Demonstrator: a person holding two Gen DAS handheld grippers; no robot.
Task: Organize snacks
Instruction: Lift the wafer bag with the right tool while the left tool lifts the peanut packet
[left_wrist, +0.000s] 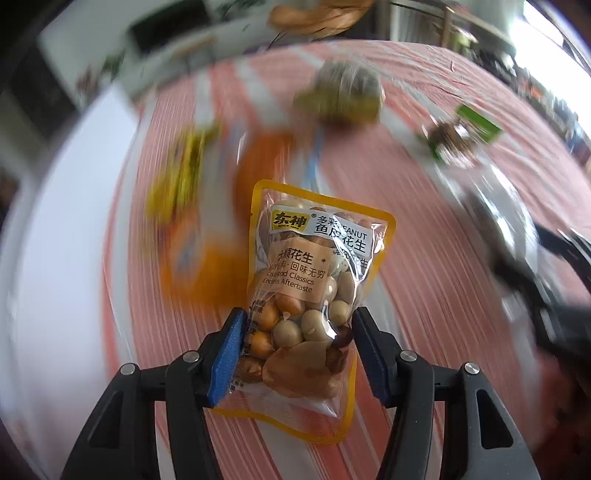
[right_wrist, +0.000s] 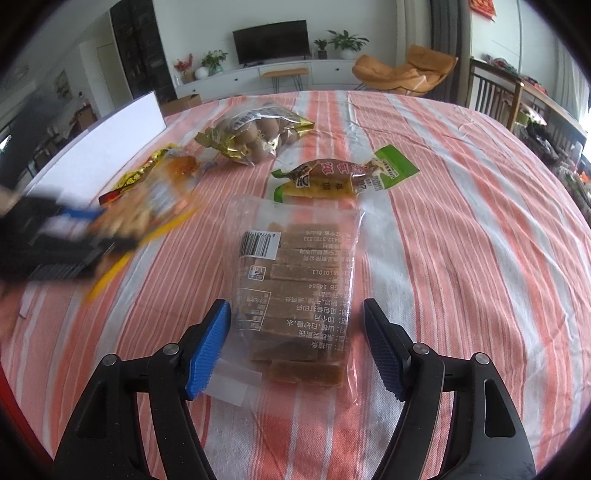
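Pinching peanut packet (left_wrist: 310, 291), left jaws closed.

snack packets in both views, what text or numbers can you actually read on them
Peanut packet, held in left gripper: "东神", "PEANUT", "鱼皮花生", "回味无穷", "Classics", "Endless Aftertaste".
Clear bar packet, lying between the open right gripper fingers, label upside down: "GB 14884", "10个月".
Other packets: too blurred or small to read.
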